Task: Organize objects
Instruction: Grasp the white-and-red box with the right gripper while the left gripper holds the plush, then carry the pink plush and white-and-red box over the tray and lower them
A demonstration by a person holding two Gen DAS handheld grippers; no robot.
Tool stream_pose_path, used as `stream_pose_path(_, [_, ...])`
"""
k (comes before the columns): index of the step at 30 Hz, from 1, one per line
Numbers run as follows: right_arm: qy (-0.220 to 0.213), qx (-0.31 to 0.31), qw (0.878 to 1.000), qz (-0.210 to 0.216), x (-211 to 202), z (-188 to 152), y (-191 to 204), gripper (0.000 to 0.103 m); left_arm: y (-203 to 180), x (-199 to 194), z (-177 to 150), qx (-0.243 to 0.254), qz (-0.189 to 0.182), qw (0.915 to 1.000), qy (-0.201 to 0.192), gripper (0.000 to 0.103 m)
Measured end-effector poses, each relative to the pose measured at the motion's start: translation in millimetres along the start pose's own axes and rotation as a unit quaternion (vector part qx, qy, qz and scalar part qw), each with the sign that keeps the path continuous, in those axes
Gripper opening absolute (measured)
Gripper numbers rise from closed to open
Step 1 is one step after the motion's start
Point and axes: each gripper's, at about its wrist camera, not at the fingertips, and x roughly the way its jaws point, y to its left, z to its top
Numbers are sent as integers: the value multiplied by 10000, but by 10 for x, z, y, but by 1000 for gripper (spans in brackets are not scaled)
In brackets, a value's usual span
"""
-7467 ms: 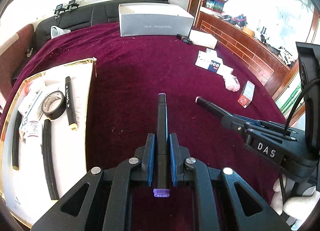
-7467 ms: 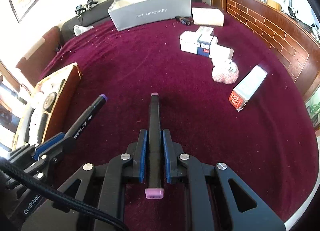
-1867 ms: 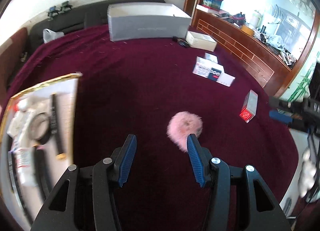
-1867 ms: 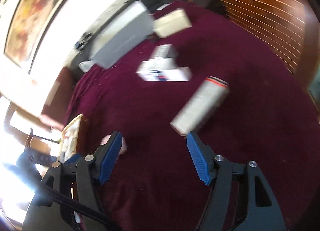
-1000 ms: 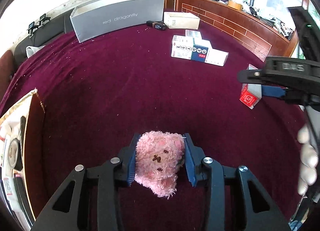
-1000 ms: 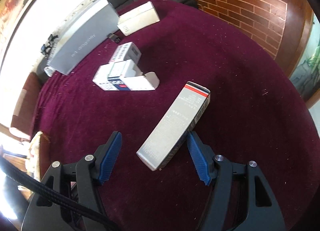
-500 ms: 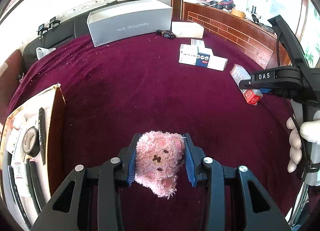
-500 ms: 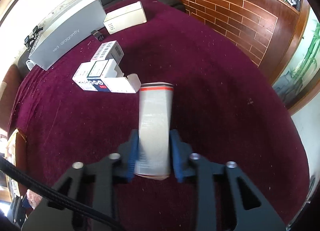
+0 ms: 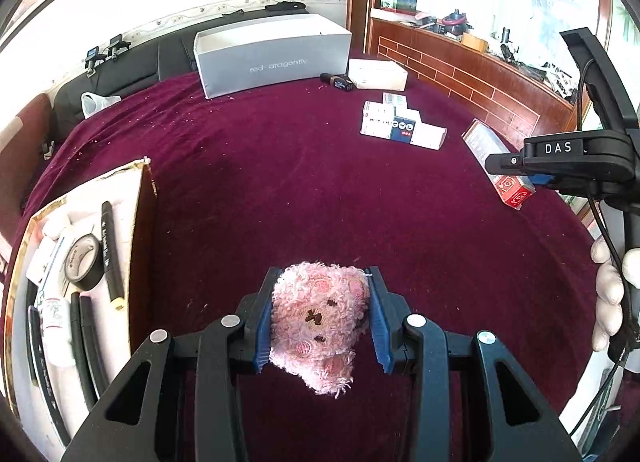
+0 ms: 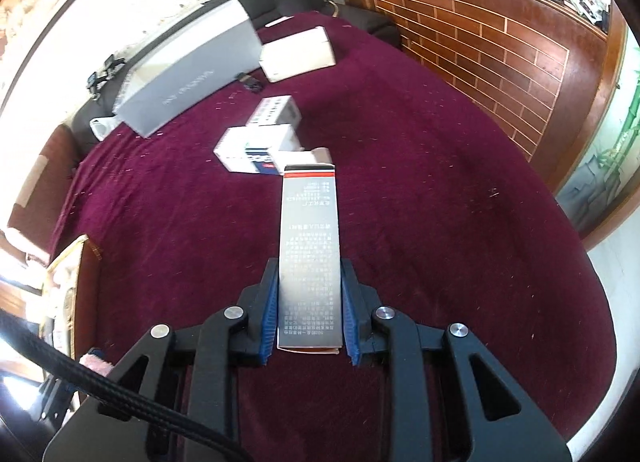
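Observation:
My left gripper (image 9: 320,314) is shut on a pink plush toy (image 9: 318,318) and holds it over the maroon cloth. My right gripper (image 10: 309,310) is shut on a long silver box with a red end (image 10: 310,246), which points away from me above the cloth. In the left wrist view the right gripper (image 9: 520,176) shows at the right with that box (image 9: 486,144) in it. A white tray with a gold rim (image 9: 132,198) lies at the left and holds black markers (image 9: 110,250), a roll of black tape (image 9: 82,262) and small tubes.
A large grey box (image 9: 272,56) stands at the far edge, with a white box (image 9: 378,74) beside it. Small white cartons (image 9: 400,128) lie on the cloth at the right. A wooden panelled wall (image 10: 500,46) borders the right side.
My right gripper has shut on the silver box and lifted it, turning it to point straight ahead. My left gripper still holds the plush toy and has drawn back to the left.

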Motion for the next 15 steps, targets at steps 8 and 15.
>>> stream_pose_path(8, [-72,-250,9993,263,-169,-93,314,25,149,-246,-143,-109,-28,9999,-131,35])
stream_pose_path(15, [-120,-589,9971,476,-286,-162,692,25,415,-448,-251,-333,36,9991,-249,35])
